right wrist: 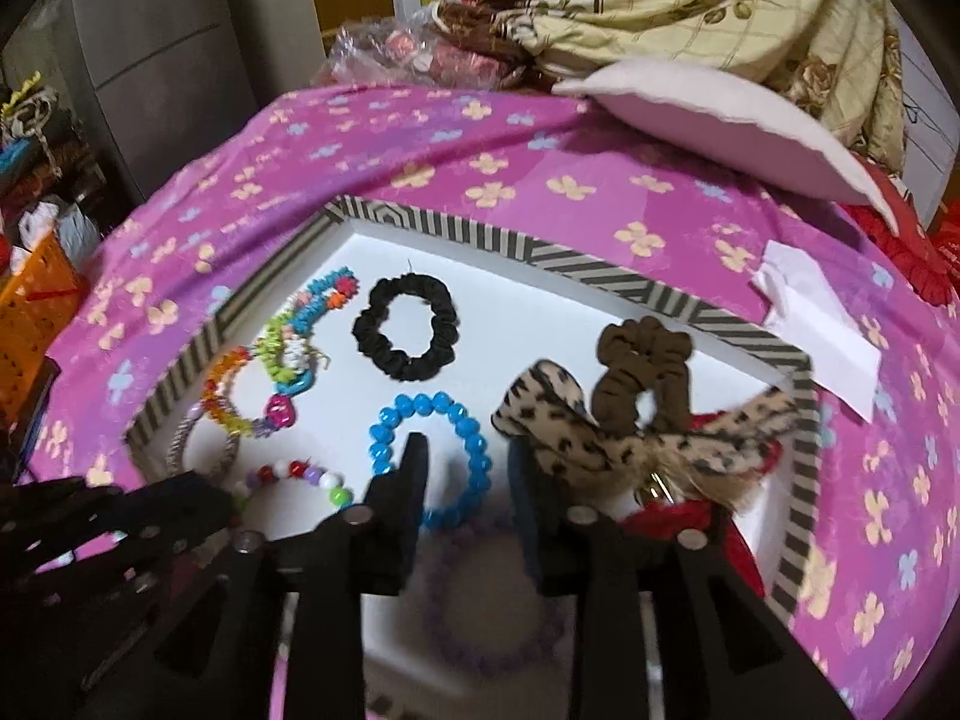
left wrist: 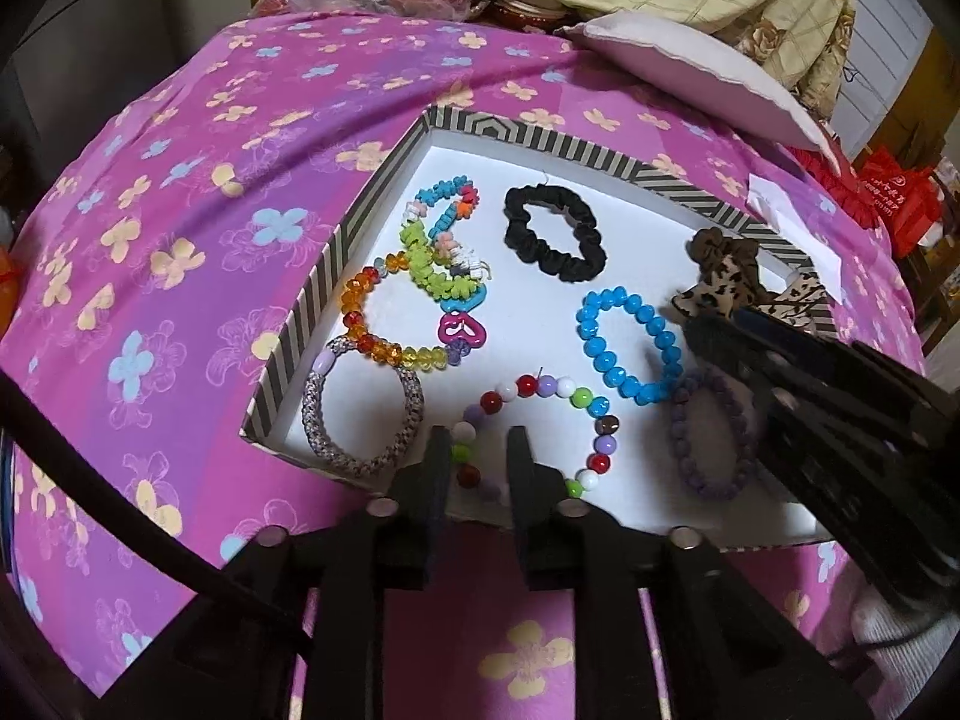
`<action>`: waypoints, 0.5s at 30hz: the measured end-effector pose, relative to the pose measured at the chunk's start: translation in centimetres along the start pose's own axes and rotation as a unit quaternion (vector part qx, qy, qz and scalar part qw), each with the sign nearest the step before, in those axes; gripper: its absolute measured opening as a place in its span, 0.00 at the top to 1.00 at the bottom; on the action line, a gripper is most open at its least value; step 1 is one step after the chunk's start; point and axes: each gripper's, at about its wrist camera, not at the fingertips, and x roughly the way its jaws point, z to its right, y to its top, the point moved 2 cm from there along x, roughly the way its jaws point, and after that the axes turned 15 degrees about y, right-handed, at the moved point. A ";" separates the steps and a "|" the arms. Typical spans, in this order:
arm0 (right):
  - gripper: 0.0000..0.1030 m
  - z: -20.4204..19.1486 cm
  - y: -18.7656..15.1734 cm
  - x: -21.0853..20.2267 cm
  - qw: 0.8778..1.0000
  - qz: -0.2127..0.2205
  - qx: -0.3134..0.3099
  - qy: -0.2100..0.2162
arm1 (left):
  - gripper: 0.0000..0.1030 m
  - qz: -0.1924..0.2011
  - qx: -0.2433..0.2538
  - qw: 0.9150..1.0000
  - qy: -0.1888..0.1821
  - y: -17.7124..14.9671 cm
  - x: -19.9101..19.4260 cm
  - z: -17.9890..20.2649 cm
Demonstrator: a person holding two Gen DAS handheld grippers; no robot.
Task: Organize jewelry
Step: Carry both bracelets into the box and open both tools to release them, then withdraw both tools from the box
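A striped box (left wrist: 312, 294) (right wrist: 606, 273) with a white floor holds the jewelry on a pink flowered cloth. My left gripper (left wrist: 480, 450) is open over its near edge, and beads of a multicoloured bracelet (left wrist: 540, 396) lie between its fingers untouched. Beside it lie a grey woven band (left wrist: 360, 414), a blue bead bracelet (left wrist: 624, 348) (right wrist: 432, 462), a black scrunchie (left wrist: 552, 231) (right wrist: 405, 327) and a purple bracelet (left wrist: 714, 438). My right gripper (right wrist: 468, 468) stands open above the blue bracelet. A leopard bow on a brown scrunchie (right wrist: 636, 414) rests against its right finger, not clamped.
An amber bead bracelet (left wrist: 372, 324) and a blue-green chip strand (left wrist: 438, 240) lie at the box's left. A white pillow (right wrist: 720, 114), a bedspread and plastic bags crowd the far edge. A white paper (right wrist: 822, 324) lies right of the box. An orange crate (right wrist: 30, 300) stands at left.
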 end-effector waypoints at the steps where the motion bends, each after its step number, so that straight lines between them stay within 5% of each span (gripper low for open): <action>1: 0.67 -0.1 -0.3 -0.8 1.000 0.007 0.001 0.001 | 0.55 0.006 0.000 1.000 0.002 -0.1 -0.4 0.0; 15: 0.48 -1.4 -5.9 -9.1 0.997 0.075 0.030 -0.004 | 0.53 0.080 0.017 0.996 0.033 -2.7 -5.9 -0.5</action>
